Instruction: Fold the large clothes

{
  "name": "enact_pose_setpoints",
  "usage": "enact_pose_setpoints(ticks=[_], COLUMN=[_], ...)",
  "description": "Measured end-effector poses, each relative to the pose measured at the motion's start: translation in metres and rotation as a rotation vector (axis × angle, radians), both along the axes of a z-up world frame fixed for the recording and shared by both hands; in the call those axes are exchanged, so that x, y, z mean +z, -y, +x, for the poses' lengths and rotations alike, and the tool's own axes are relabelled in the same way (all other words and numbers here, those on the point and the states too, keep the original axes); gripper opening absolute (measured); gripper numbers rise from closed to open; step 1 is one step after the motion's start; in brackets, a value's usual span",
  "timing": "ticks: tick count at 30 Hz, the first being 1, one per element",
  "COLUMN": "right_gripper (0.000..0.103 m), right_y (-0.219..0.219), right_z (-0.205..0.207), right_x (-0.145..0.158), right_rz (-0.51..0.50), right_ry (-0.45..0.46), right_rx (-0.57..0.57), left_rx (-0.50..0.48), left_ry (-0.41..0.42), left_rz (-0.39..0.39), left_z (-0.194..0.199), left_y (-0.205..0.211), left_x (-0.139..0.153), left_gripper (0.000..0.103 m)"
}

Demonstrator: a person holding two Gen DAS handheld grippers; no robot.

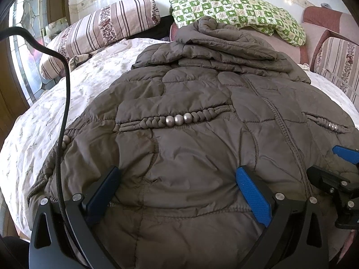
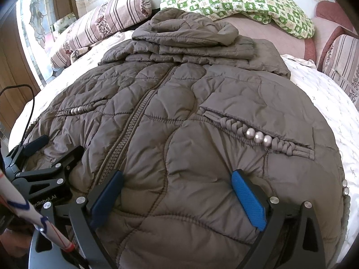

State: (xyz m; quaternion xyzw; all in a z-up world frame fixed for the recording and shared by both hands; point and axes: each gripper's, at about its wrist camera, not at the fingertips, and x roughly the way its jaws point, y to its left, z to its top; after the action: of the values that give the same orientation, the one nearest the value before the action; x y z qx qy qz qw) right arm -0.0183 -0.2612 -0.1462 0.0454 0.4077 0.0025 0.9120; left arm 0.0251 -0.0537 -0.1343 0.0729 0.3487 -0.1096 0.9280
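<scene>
A brown quilted puffer jacket [image 1: 190, 103] lies front up on the bed, zipper shut, hood and sleeves folded over its far end. It also fills the right wrist view [image 2: 179, 112]. My left gripper [image 1: 177, 172] is open, its blue pads pressed down on the jacket's near hem, left of the zipper. My right gripper [image 2: 177, 176] is open too, resting on the hem right of the zipper. Each gripper shows in the other's view: the right one at the right edge of the left wrist view [image 1: 336, 177], the left one at the left of the right wrist view [image 2: 40, 157].
The bed has a pale floral sheet [image 1: 44, 116]. A striped pillow [image 1: 107, 29] and a green checked pillow [image 1: 242, 11] lie at the headboard. A striped armchair [image 1: 336, 53] stands at the right. A black cable [image 1: 65, 94] hangs at the left.
</scene>
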Motion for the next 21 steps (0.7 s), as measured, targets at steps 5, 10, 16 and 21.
enact_pose_setpoints(ticks=[5, 10, 16, 21], right_gripper=[0.099, 0.099, 0.100, 0.100], right_y=[0.005, 0.044, 0.119, 0.174], right_z=[-0.012, -0.040, -0.085, -0.114], right_x=[0.013, 0.039, 0.045, 0.030], right_rz=[0.058, 0.254, 0.293, 0.384], right_ry=[0.022, 0.114, 0.139, 0.121], right_rx=[0.022, -0.034, -0.259, -0.451], left_rx=[-0.009, -0.007, 0.086, 0.200], left_ry=[-0.029, -0.045, -0.043, -0.074], left_rz=[-0.032, -0.084, -0.127, -0.154], left_z=[-0.001, -0.001, 0.007, 0.019], left_y=[-0.005, -0.022, -0.067, -0.113], left_x=[0.008, 0.026, 0.043, 0.044], left_gripper=[0.103, 0.103, 0.103, 0.103])
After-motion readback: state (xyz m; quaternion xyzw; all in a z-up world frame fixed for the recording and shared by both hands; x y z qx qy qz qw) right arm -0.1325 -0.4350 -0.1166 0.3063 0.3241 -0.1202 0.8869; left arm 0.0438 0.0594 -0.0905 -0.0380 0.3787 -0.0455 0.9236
